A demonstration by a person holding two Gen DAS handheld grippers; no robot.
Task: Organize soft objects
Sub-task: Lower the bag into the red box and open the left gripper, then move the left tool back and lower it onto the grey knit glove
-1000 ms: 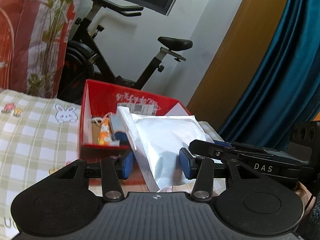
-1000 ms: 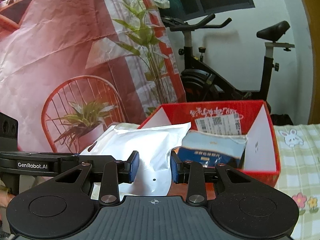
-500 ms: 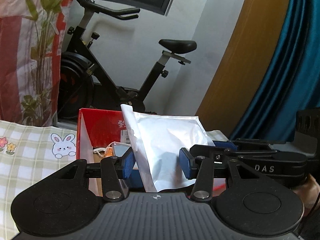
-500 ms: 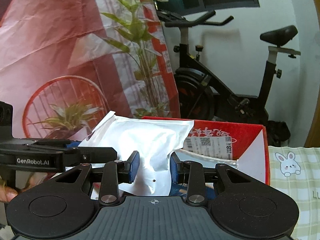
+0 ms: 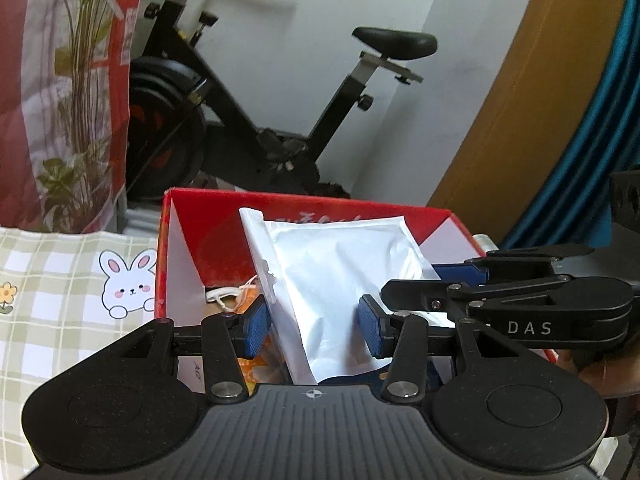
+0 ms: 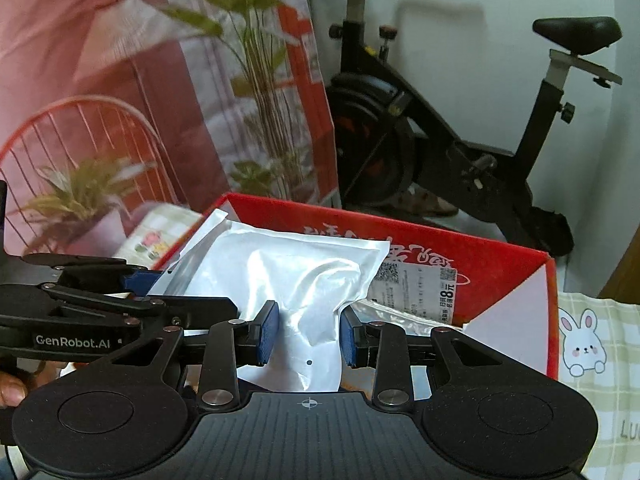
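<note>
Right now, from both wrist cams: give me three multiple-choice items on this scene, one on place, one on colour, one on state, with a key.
1. Where is the white pouch?
A. over the red box
B. flat on the checked cloth
C. on the exercise bike seat

2. Colour of the gripper pads?
A. green
B. blue
C. yellow

3. How is the pouch held?
A. by neither gripper
B. by the left gripper alone
C. by the left gripper and the right gripper together

Key: 1 A, the box walls show behind and below it. 2 B, the pads are blue in both views. 3 C, each view shows pads pressed on the pouch.
</note>
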